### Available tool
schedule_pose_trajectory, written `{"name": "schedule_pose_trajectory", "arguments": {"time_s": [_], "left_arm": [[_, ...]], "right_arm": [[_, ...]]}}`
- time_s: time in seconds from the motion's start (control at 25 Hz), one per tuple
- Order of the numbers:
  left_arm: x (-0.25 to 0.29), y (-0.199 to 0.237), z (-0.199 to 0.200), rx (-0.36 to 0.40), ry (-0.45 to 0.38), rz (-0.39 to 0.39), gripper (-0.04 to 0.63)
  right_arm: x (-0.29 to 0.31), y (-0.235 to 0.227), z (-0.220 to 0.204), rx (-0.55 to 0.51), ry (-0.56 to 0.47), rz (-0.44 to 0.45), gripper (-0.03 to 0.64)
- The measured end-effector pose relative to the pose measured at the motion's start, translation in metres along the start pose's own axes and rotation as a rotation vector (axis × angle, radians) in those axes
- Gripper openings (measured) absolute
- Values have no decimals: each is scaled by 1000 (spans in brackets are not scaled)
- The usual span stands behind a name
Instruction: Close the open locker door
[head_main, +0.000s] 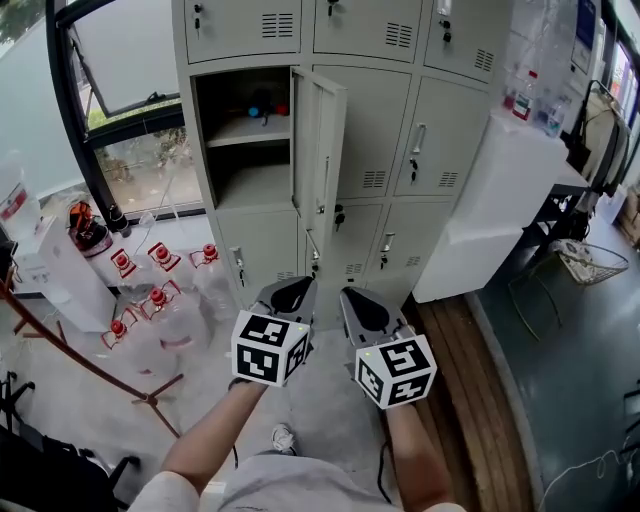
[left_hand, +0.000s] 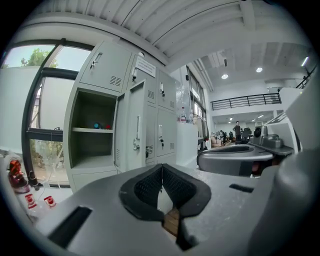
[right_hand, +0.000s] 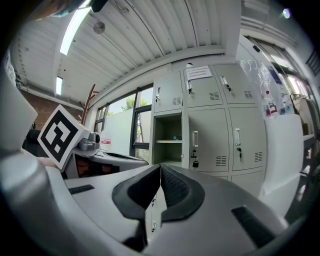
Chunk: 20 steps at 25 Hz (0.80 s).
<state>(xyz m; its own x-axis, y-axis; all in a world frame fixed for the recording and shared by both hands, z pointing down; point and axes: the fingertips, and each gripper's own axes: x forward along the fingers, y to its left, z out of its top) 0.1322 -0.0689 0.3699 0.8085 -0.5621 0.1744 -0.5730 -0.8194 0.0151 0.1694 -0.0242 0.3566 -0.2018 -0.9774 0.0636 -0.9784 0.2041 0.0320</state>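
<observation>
A grey bank of lockers (head_main: 385, 140) stands ahead. One door (head_main: 320, 150) in the left column hangs open, swung out edge-on toward me; behind it the compartment (head_main: 245, 130) shows a shelf with small coloured items. The same open door (left_hand: 136, 127) appears in the left gripper view and the open compartment (right_hand: 169, 140) in the right gripper view. My left gripper (head_main: 290, 293) and right gripper (head_main: 362, 306) are held side by side low in front of the lockers, well short of the door. Both are shut and hold nothing.
Several clear water jugs with red caps (head_main: 150, 290) lie on the floor at the left, by a window (head_main: 120, 110). A white cabinet (head_main: 500, 200) stands right of the lockers. A wire basket (head_main: 588, 262) sits on the dark floor at far right.
</observation>
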Motion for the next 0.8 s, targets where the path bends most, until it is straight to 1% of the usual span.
{"name": "schedule_pose_trajectory", "arguments": {"time_s": [0.32, 0.48, 0.6, 0.8], "left_arm": [[48, 43, 14, 7, 2, -49, 8], [68, 62, 23, 15, 3, -76, 8], [80, 76, 27, 16, 1, -93, 8], [89, 93, 27, -3, 1, -123, 8]], "right_arm": [[57, -32, 18, -20, -10, -37, 5], [83, -44, 24, -7, -21, -39, 5], [101, -51, 30, -4, -36, -43, 6], [123, -62, 37, -1, -45, -63, 6]]}}
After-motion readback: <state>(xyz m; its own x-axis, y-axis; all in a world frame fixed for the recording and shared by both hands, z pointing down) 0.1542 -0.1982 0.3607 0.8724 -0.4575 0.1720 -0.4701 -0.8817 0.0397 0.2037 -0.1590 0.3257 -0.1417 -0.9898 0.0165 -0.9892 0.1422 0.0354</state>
